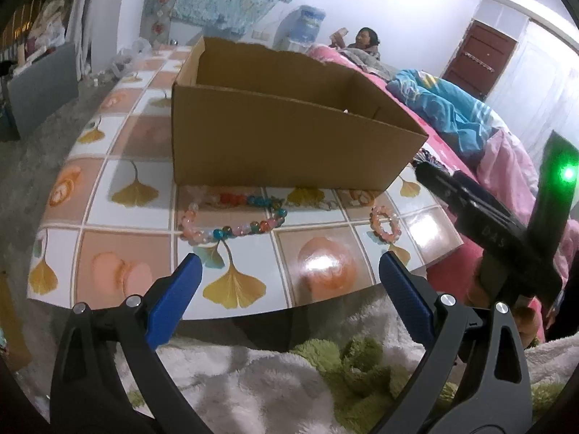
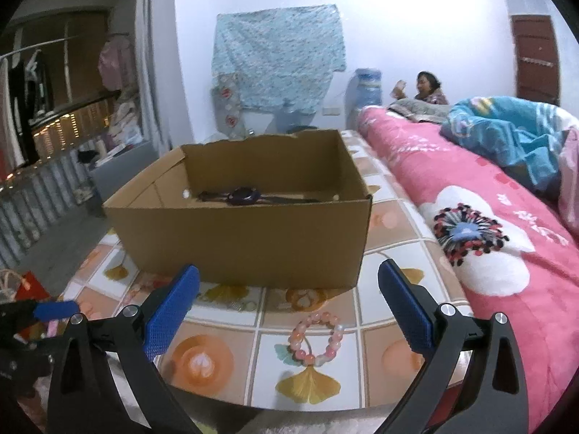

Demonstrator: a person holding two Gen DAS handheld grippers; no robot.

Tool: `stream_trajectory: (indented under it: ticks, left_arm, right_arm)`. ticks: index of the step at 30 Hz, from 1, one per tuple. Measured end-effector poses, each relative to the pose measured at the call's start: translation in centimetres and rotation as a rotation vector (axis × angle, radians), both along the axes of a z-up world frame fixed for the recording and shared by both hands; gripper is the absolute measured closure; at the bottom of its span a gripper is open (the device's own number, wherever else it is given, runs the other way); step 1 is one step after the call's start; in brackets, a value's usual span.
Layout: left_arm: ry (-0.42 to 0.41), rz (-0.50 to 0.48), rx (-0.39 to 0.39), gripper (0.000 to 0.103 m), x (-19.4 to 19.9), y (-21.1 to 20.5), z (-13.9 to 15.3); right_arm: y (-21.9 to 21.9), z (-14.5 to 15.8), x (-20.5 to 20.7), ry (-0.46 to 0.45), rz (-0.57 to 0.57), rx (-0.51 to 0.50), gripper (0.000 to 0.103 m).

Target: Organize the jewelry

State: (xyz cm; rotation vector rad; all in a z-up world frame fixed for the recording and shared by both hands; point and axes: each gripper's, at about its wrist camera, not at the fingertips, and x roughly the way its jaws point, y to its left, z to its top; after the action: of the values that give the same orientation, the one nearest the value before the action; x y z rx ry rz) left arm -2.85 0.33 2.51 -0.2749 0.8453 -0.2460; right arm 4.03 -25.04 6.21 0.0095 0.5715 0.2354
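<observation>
An open cardboard box (image 1: 289, 137) stands on the tiled table (image 1: 137, 137). In front of it lies a long multicoloured bead necklace (image 1: 231, 217), and to its right a small pink bead bracelet (image 1: 385, 223). My left gripper (image 1: 289, 267) hovers open just short of the necklace, nothing between its blue fingers (image 1: 181, 296). In the right wrist view the box (image 2: 249, 238) holds dark jewelry (image 2: 244, 195). The pink bracelet (image 2: 316, 338) lies between the spread blue fingers (image 2: 173, 311) of my open right gripper (image 2: 289, 271), untouched.
A bed with a pink floral quilt (image 2: 470, 238) runs along the table's right side, with a blue blanket (image 2: 514, 133) on it. A person (image 2: 429, 88) sits at the far end. A white and green fluffy cloth (image 1: 289, 379) lies below the table's near edge.
</observation>
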Motion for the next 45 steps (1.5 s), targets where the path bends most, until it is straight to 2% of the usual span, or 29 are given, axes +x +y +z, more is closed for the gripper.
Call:
stream_trajectory:
  ticks: [5,9,13,18,21,24,33,35,37,41,45]
  left_arm:
    - [-0.026,-0.006,-0.109,0.008,0.3,1.1,0.3]
    - [-0.069,-0.001,-0.098,0.008,1.1,1.3,0.9]
    - [-0.059,-0.011,-0.039,0.008,3.2,1.5,0.9]
    - [-0.096,-0.025,0.121,0.008,5.1,0.7,0.4]
    - [-0.136,-0.05,0.206,0.008,4.9,0.2,0.6]
    - [-0.163,-0.058,0.236,0.008,4.8,0.2,0.8]
    - [-0.231,-0.064,0.256,0.009,3.4,0.9,1.5]
    - [-0.238,-0.067,0.257,0.012,2.9,1.2,1.5]
    - [-0.235,-0.072,0.258,0.022,2.4,1.4,1.2]
    - [-0.214,-0.091,0.243,0.035,2.0,1.8,0.1]
    - [-0.214,-0.115,0.224,0.042,2.1,2.0,-0.2]
  right_arm:
    - [0.6,0.4,-0.3,-0.051,-0.018,-0.052,0.007]
    - [0.9,0.8,-0.7,-0.096,-0.021,-0.086,0.007]
    - [0.6,0.8,-0.9,-0.102,-0.004,-0.057,0.007]
    - [0.8,0.2,-1.7,-0.096,0.005,-0.042,0.007]
    - [0.5,-0.3,-1.3,-0.043,0.04,0.033,0.007]
    - [0.2,-0.6,-0.2,0.033,0.062,0.109,0.007]
    - [-1.2,-1.8,0.4,0.121,0.095,0.204,0.007]
    - [-1.7,-2.1,0.1,0.124,0.092,0.206,0.007]
    - [-2.0,-2.5,-0.1,0.139,0.102,0.211,0.011]
    - [-1.4,-3.1,-0.4,0.186,0.146,0.22,0.017]
    - [-0.2,-3.3,-0.6,0.208,0.176,0.207,0.026]
